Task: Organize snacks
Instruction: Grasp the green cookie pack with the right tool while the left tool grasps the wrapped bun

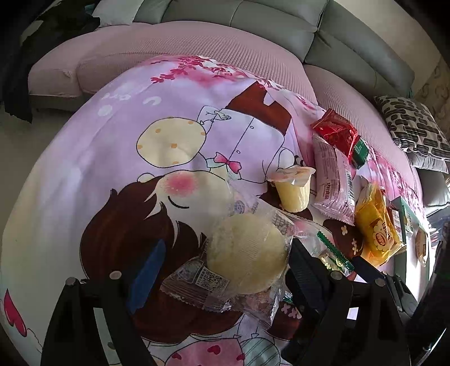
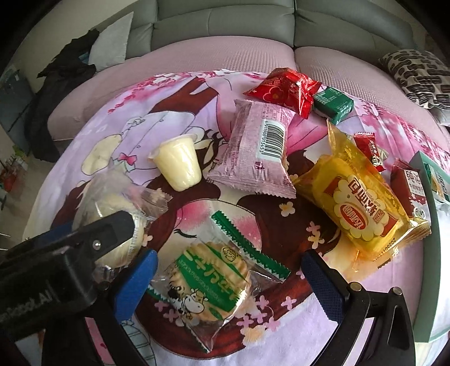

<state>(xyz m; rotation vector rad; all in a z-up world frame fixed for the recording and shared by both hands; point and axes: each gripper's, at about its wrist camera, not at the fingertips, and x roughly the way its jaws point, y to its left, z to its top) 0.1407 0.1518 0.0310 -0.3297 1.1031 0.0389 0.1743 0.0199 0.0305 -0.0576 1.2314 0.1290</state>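
Snacks lie scattered on a cartoon-print cloth [image 2: 84, 140]; a teal box [image 2: 427, 253] at its right edge holds small packets. The left gripper [image 1: 225, 270] straddles a clear-wrapped round bun [image 1: 247, 253], jaws wide, grip uncertain. The right gripper [image 2: 227, 270] hovers wide open around a green biscuit packet [image 2: 213, 270].

A: Where's the bun [image 1: 247, 253]?
B: On the sheet [image 1: 112, 140], between the left claw's [image 1: 222, 270] fingers. Just right of it lies the biscuit pack [image 2: 208, 281], between the right claw's [image 2: 227, 278] fingers.
A: And behind those?
B: The cup [image 2: 178, 162], with the barcode pack [image 2: 258, 146] at its right. Farther back, the foil pack [image 2: 284, 87] touches a small box [image 2: 333, 104].
A: The right side?
B: The cracker pack [image 2: 362, 202], then a tray [image 2: 427, 253] at the edge. The sofa [image 2: 225, 25] is behind everything.
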